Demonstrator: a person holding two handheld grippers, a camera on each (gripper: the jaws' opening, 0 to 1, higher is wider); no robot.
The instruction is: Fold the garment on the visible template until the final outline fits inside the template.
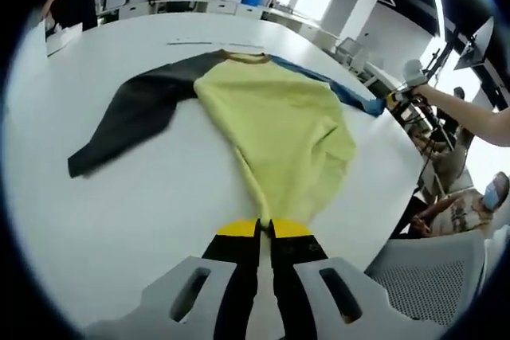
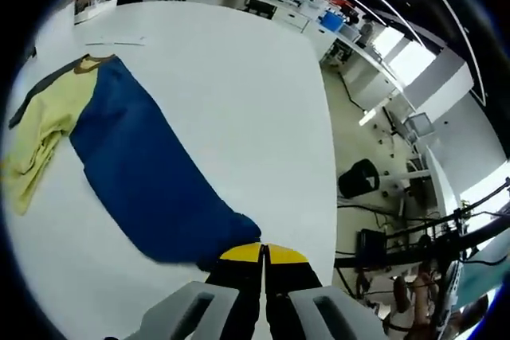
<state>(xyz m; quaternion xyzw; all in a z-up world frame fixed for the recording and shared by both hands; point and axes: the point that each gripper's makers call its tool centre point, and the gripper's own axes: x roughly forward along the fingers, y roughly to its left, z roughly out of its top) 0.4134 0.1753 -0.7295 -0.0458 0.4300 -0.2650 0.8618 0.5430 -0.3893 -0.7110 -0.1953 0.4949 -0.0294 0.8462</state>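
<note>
In the left gripper view my left gripper (image 1: 265, 227) had its jaws pinched together on the hem of the garment (image 1: 279, 125), which lay at centre frame on the white table (image 1: 119, 220). In the right gripper view my right gripper (image 2: 263, 252) was clamped on the blue sleeve (image 2: 143, 173) at lower centre.
</note>
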